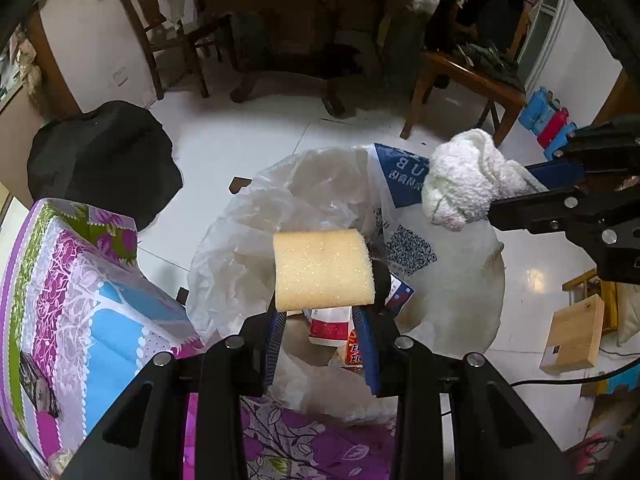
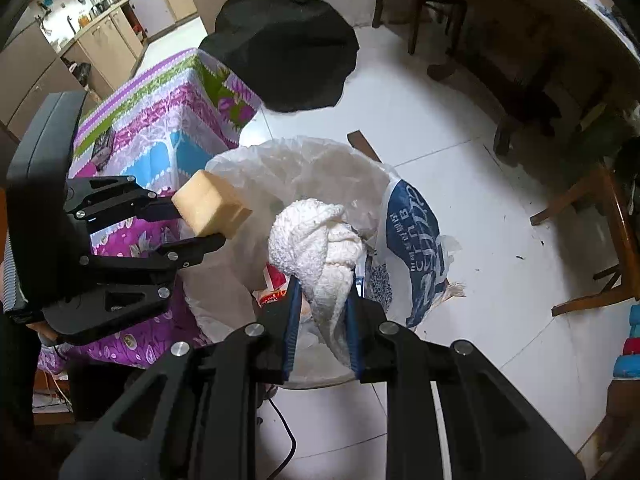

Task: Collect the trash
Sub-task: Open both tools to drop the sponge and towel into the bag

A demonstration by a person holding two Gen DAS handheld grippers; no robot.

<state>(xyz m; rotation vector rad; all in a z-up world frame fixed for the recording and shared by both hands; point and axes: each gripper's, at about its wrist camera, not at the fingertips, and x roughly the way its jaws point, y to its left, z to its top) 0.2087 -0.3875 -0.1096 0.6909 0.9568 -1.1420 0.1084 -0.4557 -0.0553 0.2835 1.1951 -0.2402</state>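
My left gripper [image 1: 323, 312] is shut on a yellow sponge block [image 1: 322, 270] and holds it over the open mouth of a bin lined with a white plastic bag [image 1: 240, 240]. In the right wrist view the same sponge [image 2: 210, 204] sits between the left gripper's fingers at the left. My right gripper [image 2: 322, 300] is shut on a crumpled white cloth [image 2: 316, 240], also above the bag [image 2: 320, 164]. From the left wrist view the cloth [image 1: 464, 184] hangs at the right, clamped by the right gripper [image 1: 494, 204]. Red and white packaging [image 1: 332, 328] lies inside the bag.
A table with a purple, blue and green flowered cover [image 1: 80, 280] stands left of the bin. A black cloth-covered object [image 2: 284, 48] sits behind it. Wooden chairs [image 1: 464, 80] and a dining table ring the white tiled floor. A wooden box [image 1: 576, 336] lies at the right.
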